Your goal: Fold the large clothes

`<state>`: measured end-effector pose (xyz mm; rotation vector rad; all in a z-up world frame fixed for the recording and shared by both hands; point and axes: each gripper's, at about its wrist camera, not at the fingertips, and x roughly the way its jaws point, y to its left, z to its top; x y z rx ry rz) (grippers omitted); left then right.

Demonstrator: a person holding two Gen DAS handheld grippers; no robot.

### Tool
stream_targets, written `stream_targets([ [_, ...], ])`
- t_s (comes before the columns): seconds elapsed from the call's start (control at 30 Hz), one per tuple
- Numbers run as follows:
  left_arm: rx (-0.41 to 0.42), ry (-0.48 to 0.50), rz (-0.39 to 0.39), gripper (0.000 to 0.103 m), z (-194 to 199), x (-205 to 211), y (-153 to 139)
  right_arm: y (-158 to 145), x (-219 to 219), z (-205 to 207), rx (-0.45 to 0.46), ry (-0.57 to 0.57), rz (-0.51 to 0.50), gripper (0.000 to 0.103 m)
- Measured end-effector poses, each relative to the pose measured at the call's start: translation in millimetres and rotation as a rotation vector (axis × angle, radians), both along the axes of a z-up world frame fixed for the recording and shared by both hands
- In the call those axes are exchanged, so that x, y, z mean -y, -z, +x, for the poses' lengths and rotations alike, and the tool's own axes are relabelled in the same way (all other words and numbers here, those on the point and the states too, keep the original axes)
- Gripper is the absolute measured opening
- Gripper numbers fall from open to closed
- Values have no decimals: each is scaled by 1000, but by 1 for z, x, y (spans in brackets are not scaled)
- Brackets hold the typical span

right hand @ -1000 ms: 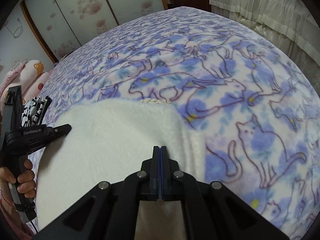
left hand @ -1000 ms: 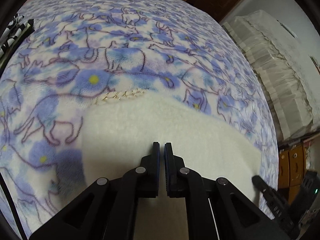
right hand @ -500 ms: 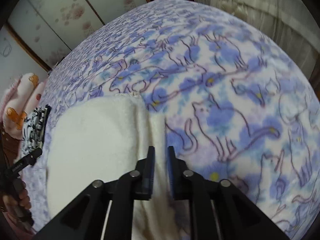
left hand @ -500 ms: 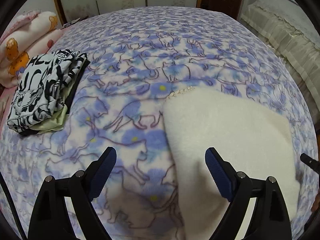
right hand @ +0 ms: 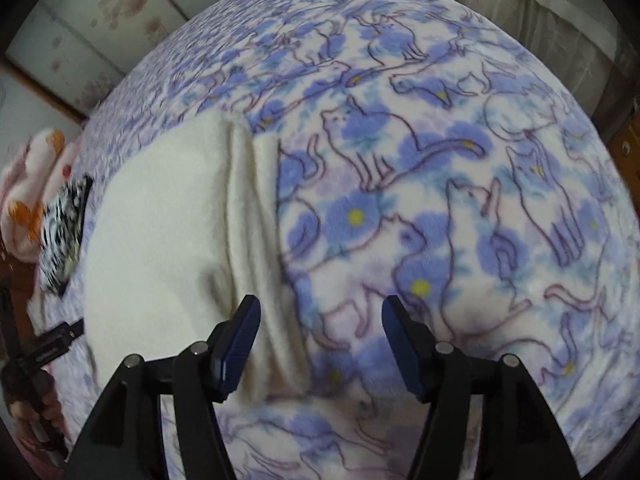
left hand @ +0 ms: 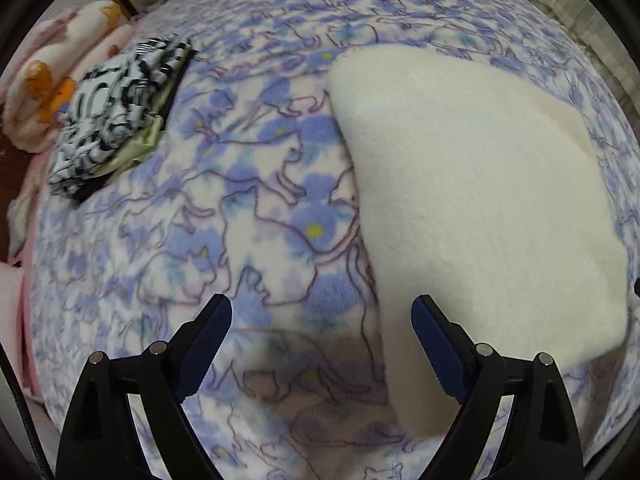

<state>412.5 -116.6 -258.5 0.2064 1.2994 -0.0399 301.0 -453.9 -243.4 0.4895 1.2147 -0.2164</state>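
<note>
Nearest me, the left gripper (left hand: 321,326) and the right gripper (right hand: 320,322) both hover with fingers spread wide and nothing between them, one at each side edge of the cream garment (left hand: 472,184), as if letting it rest. It lies folded into a compact block on the cat-print blanket (left hand: 248,200), layered edges facing the right gripper. Farther off, a black-and-white folded garment (left hand: 116,112) sits near the pink bedding (left hand: 52,76), likely the finished pile.

Both tools looked alike: the left gripper (left hand: 321,330) and the right gripper (right hand: 320,330) each had matte black angular linkage arms, round silver screws at the joints, and two fingers (left hand: 434,346) faced with ribbed dark blue pads (right hand: 400,340).
</note>
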Motion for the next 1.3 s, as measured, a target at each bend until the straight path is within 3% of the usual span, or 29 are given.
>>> stream_targets([
  [0.2,-8,-74,-45,91,-28,8,-21,-17,-37,-9,3,-86,-4,73],
  [0.33,-26,-82,-85,91,-42,16,-33,-34,-62,-9,20,-154,-29,85],
  [0.57,2,-85,-112,91,-54,30,-49,-49,-87,-10,10,-170,-41,91],
  [0.9,-5,-81,-136,91,-58,41,-52,-44,-98,-10,-44,-183,-44,93],
  [1.3,-8,-49,-129,91,-60,53,-53,-46,-100,-6,-43,-202,-47,93],
])
